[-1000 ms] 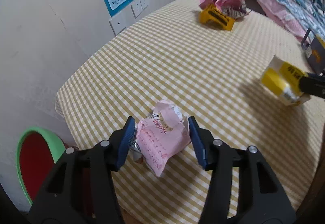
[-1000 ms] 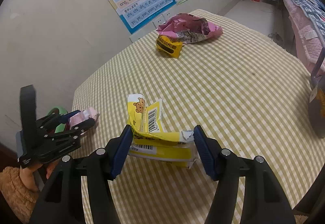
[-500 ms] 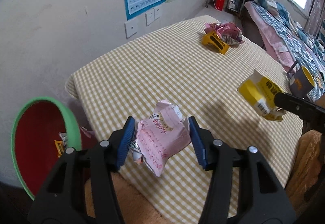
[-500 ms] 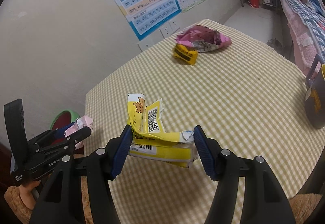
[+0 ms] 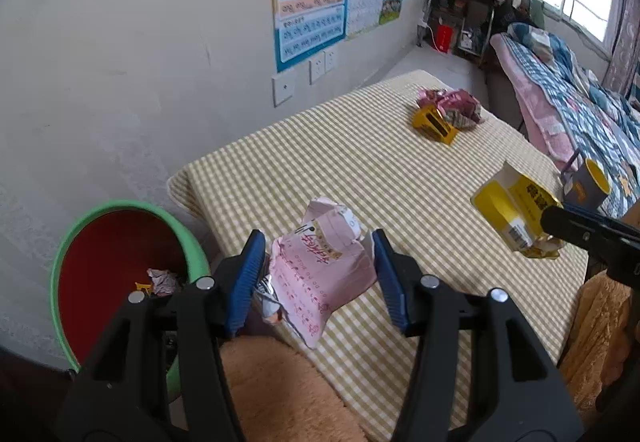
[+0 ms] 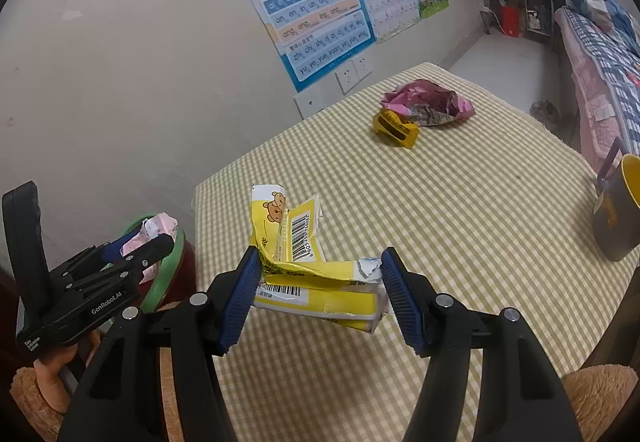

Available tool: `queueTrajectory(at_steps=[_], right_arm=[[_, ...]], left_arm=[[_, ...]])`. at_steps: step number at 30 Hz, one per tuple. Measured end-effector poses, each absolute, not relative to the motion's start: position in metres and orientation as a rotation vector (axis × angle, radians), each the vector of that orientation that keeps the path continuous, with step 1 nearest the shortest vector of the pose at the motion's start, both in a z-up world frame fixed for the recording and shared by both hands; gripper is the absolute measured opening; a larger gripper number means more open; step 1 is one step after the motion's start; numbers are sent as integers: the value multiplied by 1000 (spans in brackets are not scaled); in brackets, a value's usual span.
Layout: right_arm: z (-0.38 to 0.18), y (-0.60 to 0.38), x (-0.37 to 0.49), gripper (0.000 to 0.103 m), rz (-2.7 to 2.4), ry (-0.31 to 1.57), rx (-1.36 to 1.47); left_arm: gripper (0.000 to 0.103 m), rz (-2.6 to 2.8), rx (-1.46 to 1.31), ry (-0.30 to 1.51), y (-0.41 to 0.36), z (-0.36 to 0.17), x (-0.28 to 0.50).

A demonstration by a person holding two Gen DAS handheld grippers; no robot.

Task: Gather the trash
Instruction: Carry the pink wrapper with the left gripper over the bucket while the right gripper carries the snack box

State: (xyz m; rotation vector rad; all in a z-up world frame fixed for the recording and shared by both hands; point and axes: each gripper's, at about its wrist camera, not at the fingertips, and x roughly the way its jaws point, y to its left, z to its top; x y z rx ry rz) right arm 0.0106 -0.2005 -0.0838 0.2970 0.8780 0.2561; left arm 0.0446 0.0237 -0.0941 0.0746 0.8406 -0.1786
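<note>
My left gripper (image 5: 318, 278) is shut on a crumpled pink carton (image 5: 320, 274) and holds it in the air above the table's near left corner, to the right of a green bin with a red inside (image 5: 108, 262). My right gripper (image 6: 318, 294) is shut on a flattened yellow carton (image 6: 312, 282) with barcodes, held above the checked table (image 6: 460, 209). The left gripper with its pink carton (image 6: 150, 230) shows at the left of the right wrist view, in front of the bin (image 6: 168, 274). The yellow carton (image 5: 516, 213) shows at the right of the left wrist view.
A crumpled pink bag (image 6: 428, 105) and a small yellow box (image 6: 396, 127) lie at the table's far side near the wall. A grey mug with a yellow inside (image 6: 618, 209) stands at the right edge. The bin holds some scraps (image 5: 160, 280). A bed (image 5: 568, 105) is at the far right.
Both grippers have lifted and pulled back from the table with their cartons. The left gripper has swung left, so the bin now shows fully beside it.
</note>
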Motion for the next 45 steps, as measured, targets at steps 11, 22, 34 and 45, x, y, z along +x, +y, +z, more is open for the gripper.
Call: queueTrajectory(at_steps=[11, 22, 34, 45], right_arm=[[-72, -167, 11, 60, 302, 885, 264], [-67, -147, 9, 60, 326, 890, 235], [-66, -133, 10, 60, 369, 896, 222], [-60, -108, 17, 60, 429, 892, 186]], left_arm=[[54, -152, 11, 838, 55, -94, 42], [54, -131, -21, 844, 73, -100, 41], [55, -79, -17, 831, 89, -97, 35], [55, -39, -19, 829, 105, -97, 34]])
